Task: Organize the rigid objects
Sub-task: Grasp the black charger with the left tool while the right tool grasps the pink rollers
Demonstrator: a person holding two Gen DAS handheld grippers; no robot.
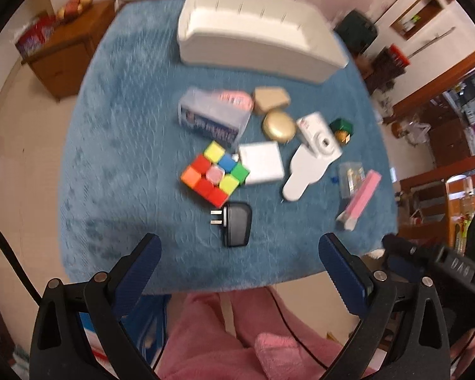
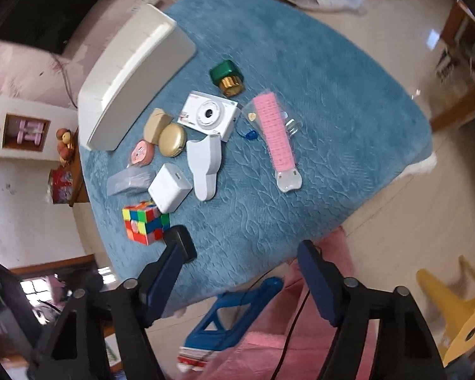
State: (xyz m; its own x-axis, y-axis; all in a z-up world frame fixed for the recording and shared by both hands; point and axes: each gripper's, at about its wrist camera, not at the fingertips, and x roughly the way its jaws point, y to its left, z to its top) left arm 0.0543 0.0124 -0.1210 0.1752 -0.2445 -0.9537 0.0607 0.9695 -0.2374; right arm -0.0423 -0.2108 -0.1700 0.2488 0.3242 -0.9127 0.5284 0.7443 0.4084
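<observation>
Blue plush cloth (image 1: 117, 133) covers the table, all items on it. White storage box (image 1: 256, 31) sits at the far edge, upright, apart from the clutter. Clutter is mid-cloth: clear card box (image 1: 212, 117) at the left end, white toy camera (image 2: 209, 114) leaning on a white flat handle-shaped piece (image 2: 204, 171). Rubik's cube (image 1: 214, 174) touches a white square charger (image 1: 262, 163). Pink comb in clear sleeve (image 2: 277, 136) lies apart to one side. Black plug adapter (image 1: 236, 228) is nearest the near edge. Gold round compact (image 1: 279, 126) sits beside a tan box (image 1: 270, 98); green bottle with gold cap (image 2: 227, 77) by the camera. Left gripper (image 1: 239, 255): jaws spread wide, nothing between, above the adapter. Right gripper (image 2: 240, 259): jaws parted, empty.
</observation>
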